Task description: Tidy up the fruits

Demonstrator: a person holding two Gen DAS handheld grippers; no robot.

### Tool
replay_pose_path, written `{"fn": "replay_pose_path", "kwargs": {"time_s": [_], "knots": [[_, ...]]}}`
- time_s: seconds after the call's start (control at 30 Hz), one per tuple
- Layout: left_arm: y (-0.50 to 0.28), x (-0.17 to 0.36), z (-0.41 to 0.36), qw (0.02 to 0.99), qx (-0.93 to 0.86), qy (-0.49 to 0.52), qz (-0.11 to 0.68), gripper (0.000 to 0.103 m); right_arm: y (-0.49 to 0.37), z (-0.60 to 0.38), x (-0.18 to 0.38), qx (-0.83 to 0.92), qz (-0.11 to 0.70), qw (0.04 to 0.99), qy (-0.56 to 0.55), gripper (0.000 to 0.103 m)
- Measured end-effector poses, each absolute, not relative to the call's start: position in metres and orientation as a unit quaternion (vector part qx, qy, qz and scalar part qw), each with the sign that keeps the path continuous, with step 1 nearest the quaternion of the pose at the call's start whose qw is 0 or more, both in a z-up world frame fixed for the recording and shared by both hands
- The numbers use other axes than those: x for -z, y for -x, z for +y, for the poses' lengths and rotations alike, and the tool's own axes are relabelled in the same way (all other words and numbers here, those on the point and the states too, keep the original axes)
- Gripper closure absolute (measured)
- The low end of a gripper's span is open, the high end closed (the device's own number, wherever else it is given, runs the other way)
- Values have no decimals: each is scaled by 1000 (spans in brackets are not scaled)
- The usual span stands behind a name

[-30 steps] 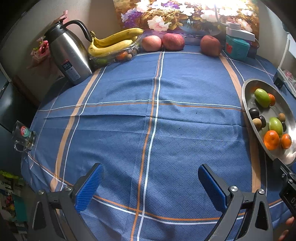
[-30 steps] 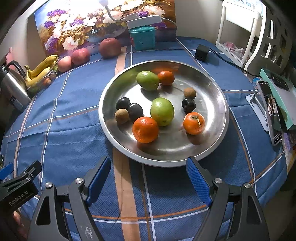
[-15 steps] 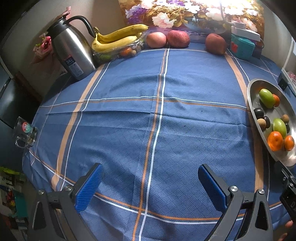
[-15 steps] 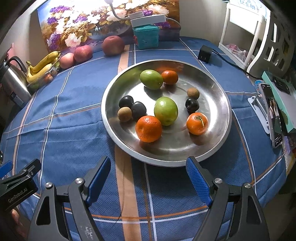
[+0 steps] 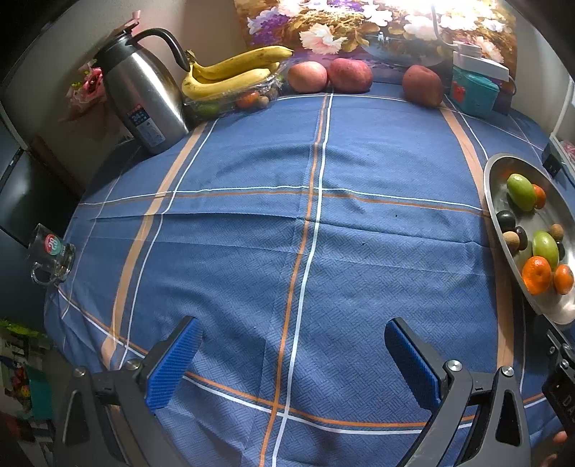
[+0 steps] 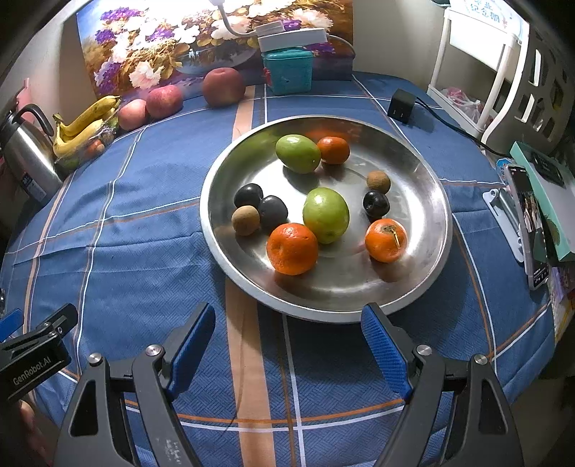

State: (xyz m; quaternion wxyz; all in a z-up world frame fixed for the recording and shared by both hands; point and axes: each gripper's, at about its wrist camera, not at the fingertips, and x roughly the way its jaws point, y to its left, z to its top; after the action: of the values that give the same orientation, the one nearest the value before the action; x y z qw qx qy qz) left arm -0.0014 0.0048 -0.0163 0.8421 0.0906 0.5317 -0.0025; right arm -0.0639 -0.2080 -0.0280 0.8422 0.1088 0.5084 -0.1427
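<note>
I see both tongs hanging over the blue checked cloth [image 5: 323,251] that covers the tabletop. My left tongs [image 5: 293,359] stand wide with nothing between the blue pads, only bare cloth beneath. My right tongs [image 6: 287,345] also stand wide and empty, just short of the near rim of the steel plate [image 6: 424,258], which sits toward the right edge of the tabletop.

On the plate lie two green fruits [image 6: 325,214], three oranges [image 6: 291,248], three dark plums [image 6: 272,212] and two small brown fruits [image 6: 245,220], all loose; the front orange touches the nearer green fruit.

Along the far edge of the tabletop, in front of a flower painting [image 5: 359,25], lie a bunch of bananas [image 5: 230,77] on a clear tray with small fruit under them, then three red apples [image 5: 307,76] in a loose row, and a teal box [image 5: 474,93].

A steel flask [image 5: 143,100] stands at the far left corner; its label carries a figure that looks like 24, the rest too small to read. A glass mug [image 5: 50,258] with a round red-and-green sticker sits at the left edge. The side of the left rig reads "GenRobot.AI" [image 6: 34,370] in the right view. A phone [image 6: 532,222] lies at the right edge.
</note>
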Motion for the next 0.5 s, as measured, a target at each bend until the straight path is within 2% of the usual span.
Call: {"fn": "replay_pose_path", "kwargs": {"time_s": [0.5], "knots": [[0,18,9,840,-1,-87,535,0,63,-208,29,141,510,842,-106,19]]}}
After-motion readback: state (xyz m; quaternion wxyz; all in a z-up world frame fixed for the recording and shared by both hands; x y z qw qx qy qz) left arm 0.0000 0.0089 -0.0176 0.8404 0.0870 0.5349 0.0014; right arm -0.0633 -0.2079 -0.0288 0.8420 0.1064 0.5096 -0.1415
